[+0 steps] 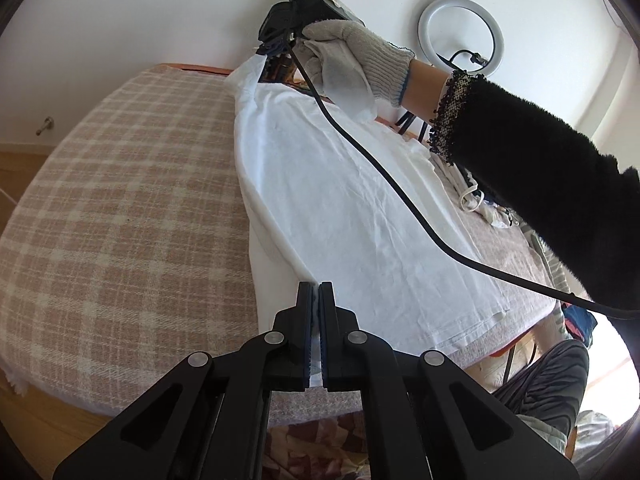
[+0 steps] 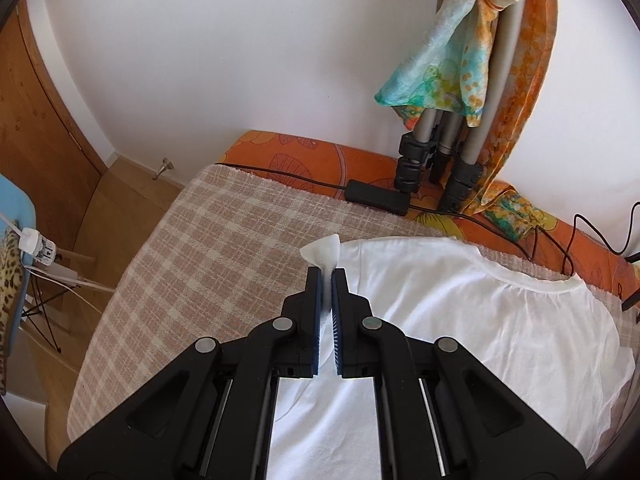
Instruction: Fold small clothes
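A white T-shirt lies spread on a beige checked blanket. My left gripper is shut on the shirt's left folded edge near the hem. In the left wrist view, my right gripper, held by a gloved hand, pinches the same edge at the far end and lifts it. In the right wrist view, my right gripper is shut on a corner of the white T-shirt, and cloth sticks out past the tips. The collar lies to the right.
A black cable from the right gripper trails across the shirt. A tripod with colourful scarves, a power adapter and cables stand at the wall. A ring light and small white clothes are on the right.
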`<move>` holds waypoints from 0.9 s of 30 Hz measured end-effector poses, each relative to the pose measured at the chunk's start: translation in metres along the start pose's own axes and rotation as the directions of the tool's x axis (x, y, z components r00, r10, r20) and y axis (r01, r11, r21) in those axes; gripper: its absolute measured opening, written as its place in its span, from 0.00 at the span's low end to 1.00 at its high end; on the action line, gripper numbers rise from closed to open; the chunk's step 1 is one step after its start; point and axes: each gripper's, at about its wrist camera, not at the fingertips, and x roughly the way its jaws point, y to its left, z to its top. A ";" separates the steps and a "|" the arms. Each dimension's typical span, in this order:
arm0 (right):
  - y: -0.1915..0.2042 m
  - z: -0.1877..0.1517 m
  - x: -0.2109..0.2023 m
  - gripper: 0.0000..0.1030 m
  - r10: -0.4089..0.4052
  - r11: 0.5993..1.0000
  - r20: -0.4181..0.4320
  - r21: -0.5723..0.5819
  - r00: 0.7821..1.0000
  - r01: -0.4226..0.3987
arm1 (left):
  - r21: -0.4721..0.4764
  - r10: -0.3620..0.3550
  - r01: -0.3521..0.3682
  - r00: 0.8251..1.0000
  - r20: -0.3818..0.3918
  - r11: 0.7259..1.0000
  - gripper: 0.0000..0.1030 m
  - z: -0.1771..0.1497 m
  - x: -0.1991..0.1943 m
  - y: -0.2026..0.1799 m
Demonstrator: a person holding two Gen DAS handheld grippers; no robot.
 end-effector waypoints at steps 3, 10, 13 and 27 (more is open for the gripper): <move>-0.026 -0.004 -0.015 0.06 -0.005 1.000 0.021 0.028 1.000 0.004 | 0.047 -0.023 0.024 1.000 -0.021 0.999 0.02 0.003 0.009 -0.017; -0.099 -0.032 -0.018 0.06 -0.068 0.990 -0.008 0.120 0.998 0.068 | 0.129 -0.073 0.089 0.990 -0.121 0.988 0.02 -0.003 0.041 -0.058; -0.119 -0.044 -0.008 0.06 -0.087 0.985 -0.040 0.143 0.995 0.092 | 0.159 -0.073 0.100 0.984 -0.165 0.982 0.02 -0.009 0.054 -0.066; -0.161 -0.065 -0.031 0.55 -0.183 0.962 -0.049 0.197 0.982 0.189 | 0.192 -0.121 0.161 0.972 -0.202 0.968 0.15 -0.022 0.046 -0.081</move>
